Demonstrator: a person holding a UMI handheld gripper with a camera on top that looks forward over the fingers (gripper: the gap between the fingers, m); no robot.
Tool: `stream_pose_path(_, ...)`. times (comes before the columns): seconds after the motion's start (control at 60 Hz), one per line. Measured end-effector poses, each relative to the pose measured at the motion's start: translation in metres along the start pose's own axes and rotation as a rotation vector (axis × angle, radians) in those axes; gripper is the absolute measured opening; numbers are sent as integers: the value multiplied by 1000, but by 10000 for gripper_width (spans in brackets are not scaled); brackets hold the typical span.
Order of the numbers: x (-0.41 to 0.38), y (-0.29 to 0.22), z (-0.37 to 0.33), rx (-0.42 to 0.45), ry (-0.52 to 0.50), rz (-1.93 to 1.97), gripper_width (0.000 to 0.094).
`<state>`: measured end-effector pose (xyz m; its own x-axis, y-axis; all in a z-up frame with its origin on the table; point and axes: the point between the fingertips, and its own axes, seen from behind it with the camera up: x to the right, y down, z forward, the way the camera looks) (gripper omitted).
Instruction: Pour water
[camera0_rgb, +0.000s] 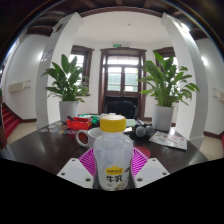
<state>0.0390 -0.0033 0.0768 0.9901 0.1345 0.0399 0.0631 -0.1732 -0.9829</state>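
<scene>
A clear plastic bottle (112, 158) with a yellow cap (112, 123) and a yellow label stands upright between the fingers of my gripper (112, 172). The pink pads (88, 161) press against both of its sides, so the gripper is shut on it. Just behind the bottle a white cup (89, 136) sits on the dark round table (45, 150), its body partly hidden by the bottle.
A red object (78, 123) lies on the table behind the cup, and dark items (142, 130) and papers (168, 139) lie to the right. Two large potted plants (68, 85) (165, 88) flank a doorway beyond the table.
</scene>
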Motion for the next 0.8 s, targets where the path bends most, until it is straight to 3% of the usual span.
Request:
stream_pose_path(0.433,93,-54,70,-154,79,-859,405)
stream_pose_path(0.8,62,-68,124,-108,64,-1606,407)
